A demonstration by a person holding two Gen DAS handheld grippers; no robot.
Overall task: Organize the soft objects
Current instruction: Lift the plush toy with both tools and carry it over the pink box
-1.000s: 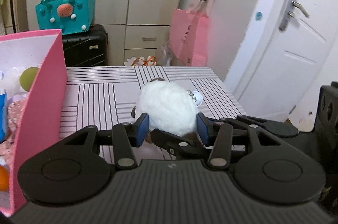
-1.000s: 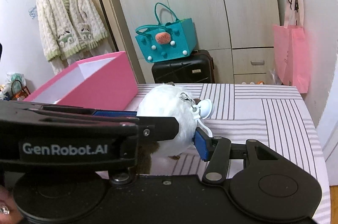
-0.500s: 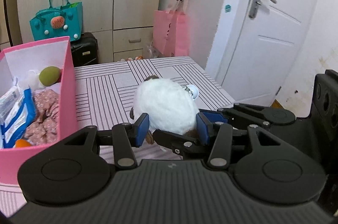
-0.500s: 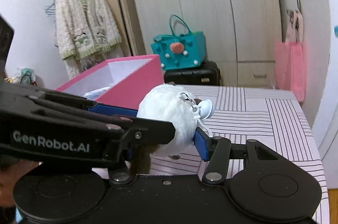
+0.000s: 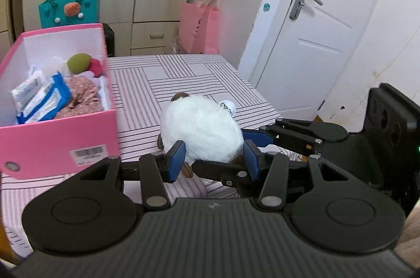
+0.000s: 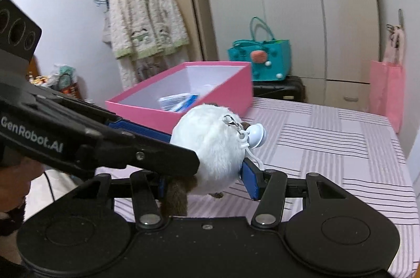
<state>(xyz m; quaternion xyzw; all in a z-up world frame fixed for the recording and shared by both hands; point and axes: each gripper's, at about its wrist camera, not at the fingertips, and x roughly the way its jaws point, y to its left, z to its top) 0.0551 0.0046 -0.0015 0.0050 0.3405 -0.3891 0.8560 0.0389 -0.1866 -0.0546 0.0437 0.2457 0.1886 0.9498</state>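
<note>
A: Plush sits clamped between left gripper pads, right gripper pinching it too from the side. Box was cut off at the left edge a second back; now its whole inside shows, below and left.

B: Right wrist view?

A: Right gripper squeezes plush, left gripper crossing in front. Box is closer behind it than before. Plush hangs above table, probably heading for the drop.
</note>
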